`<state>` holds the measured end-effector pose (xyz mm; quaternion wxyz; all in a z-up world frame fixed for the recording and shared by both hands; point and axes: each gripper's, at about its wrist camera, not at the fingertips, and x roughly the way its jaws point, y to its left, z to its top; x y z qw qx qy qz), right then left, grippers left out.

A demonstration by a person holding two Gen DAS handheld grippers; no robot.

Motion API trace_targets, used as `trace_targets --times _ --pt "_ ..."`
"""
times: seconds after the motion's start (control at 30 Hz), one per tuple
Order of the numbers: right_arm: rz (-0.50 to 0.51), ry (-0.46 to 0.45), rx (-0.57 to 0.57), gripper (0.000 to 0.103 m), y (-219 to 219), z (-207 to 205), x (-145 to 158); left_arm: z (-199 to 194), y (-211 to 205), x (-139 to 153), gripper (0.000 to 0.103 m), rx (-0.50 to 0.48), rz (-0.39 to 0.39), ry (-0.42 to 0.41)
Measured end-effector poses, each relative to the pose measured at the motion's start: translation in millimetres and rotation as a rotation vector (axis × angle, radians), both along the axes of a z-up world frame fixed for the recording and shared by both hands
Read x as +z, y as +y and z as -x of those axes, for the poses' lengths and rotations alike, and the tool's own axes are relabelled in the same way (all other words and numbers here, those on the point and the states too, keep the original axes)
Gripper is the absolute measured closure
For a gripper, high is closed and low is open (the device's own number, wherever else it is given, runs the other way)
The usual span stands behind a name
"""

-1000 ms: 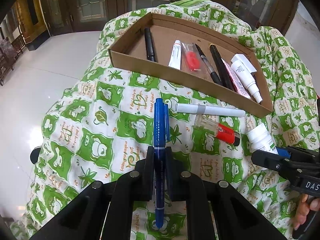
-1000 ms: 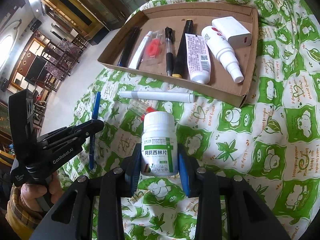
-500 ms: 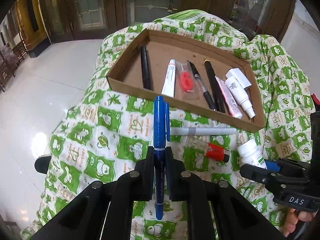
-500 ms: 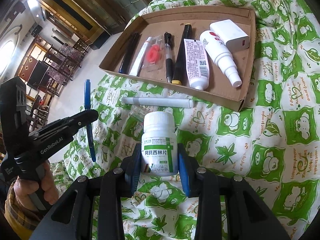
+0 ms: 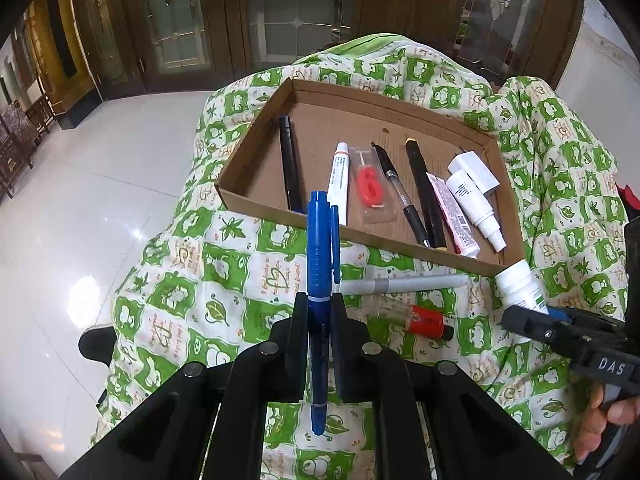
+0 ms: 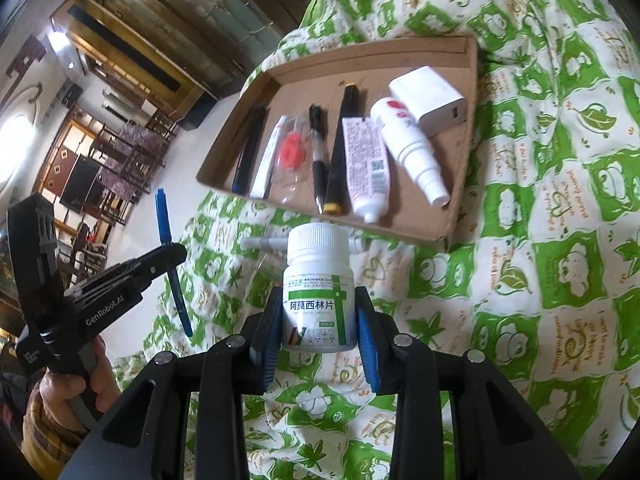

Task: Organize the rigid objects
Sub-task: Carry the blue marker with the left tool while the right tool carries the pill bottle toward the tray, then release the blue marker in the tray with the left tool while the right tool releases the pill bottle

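My left gripper (image 5: 319, 320) is shut on a blue pen (image 5: 320, 248), held upright above the green patterned cloth just short of the cardboard tray (image 5: 256, 210). The same blue pen (image 6: 170, 256) shows at the left of the right wrist view. A white pill bottle (image 6: 318, 288) with a green label sits between the blue pads of my right gripper (image 6: 320, 324), which is shut on it. In the left wrist view that pill bottle (image 5: 518, 284) hangs near the tray's right corner. The tray (image 6: 460, 184) holds several pens, tubes, a spray bottle and a white charger.
A white marker (image 5: 400, 284) and a clear tube with a red cap (image 5: 416, 316) lie on the cloth in front of the tray. Shiny white floor falls away left of the covered table. A hand (image 6: 72, 384) grips the left tool's handle.
Both grippers have risen with their loads, and the tray and cloth look smaller and further below. The right gripper has rolled slightly and shifted towards the tray.
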<state>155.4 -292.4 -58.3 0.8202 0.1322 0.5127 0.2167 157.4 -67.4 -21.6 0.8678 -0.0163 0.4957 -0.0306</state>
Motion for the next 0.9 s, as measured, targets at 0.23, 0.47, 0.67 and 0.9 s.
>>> trace_targets --times 0.23,0.47,0.67,0.9 --pt "-0.014 -0.038 -0.041 0.07 -13.6 -8.5 12.6 -15.8 -0.8 9.0 0.094 -0.007 0.003 -0.023" --pt "-0.022 -0.038 -0.06 0.07 -17.8 -13.2 13.3 -53.0 2.1 24.4 0.094 -0.01 0.012 -0.045" --pt "-0.015 -0.049 -0.064 0.07 -16.1 -15.3 14.0 -92.7 3.7 22.5 0.094 -0.009 0.017 -0.044" --pt "-0.015 -0.041 -0.058 0.07 -14.7 -15.4 12.1 -140.9 5.7 7.5 0.094 -0.012 -0.035 -0.042"
